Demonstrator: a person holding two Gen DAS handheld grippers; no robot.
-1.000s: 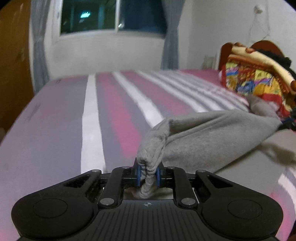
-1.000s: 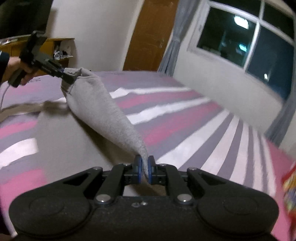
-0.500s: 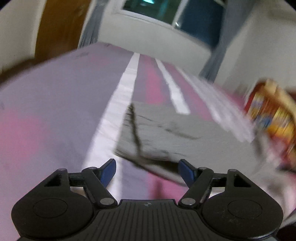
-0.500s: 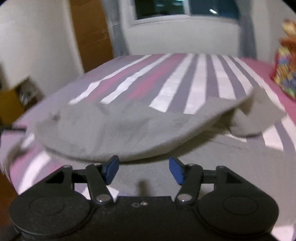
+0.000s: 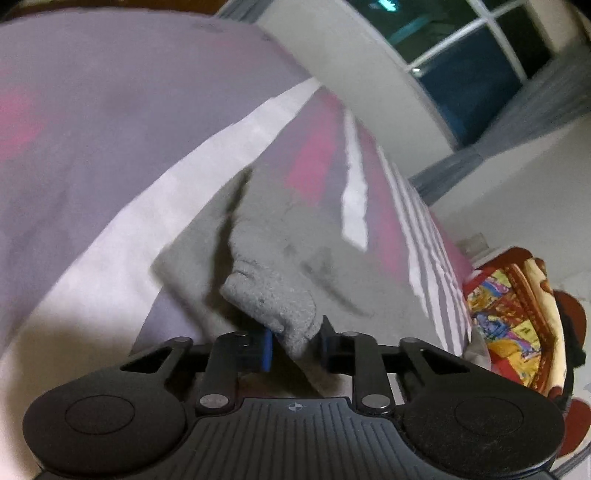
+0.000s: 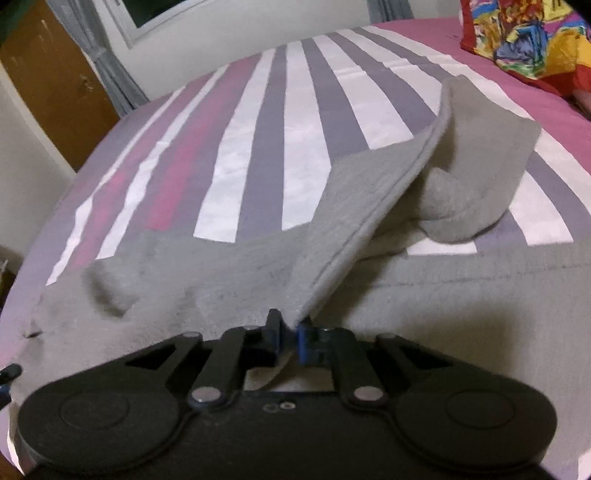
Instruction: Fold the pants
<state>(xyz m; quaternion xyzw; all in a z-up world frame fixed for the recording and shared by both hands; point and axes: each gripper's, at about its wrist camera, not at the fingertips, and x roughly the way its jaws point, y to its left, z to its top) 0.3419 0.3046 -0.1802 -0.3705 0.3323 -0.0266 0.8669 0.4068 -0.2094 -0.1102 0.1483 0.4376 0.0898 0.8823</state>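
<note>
Both clamped on pants [image 6: 229, 273] lying on bed [image 6: 306, 122]: left gripper [image 5: 294, 341] on a bunched edge, right gripper [image 6: 289, 334] on a hem. Next: lift together, carry the fold across evenly.

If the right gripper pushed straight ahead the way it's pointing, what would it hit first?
The grey pants themselves: the right gripper is shut on a raised fold, and more of the cloth lies ahead on the striped bedspread. Depth is uncertain.

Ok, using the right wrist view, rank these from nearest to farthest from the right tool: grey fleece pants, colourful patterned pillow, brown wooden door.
1. Grey fleece pants: clamped in the right tool, centre.
2. Brown wooden door: far left, past the bed's edge.
3. Colourful patterned pillow: far upper right, on the bed.

Door and pillow are too close to call.
</note>
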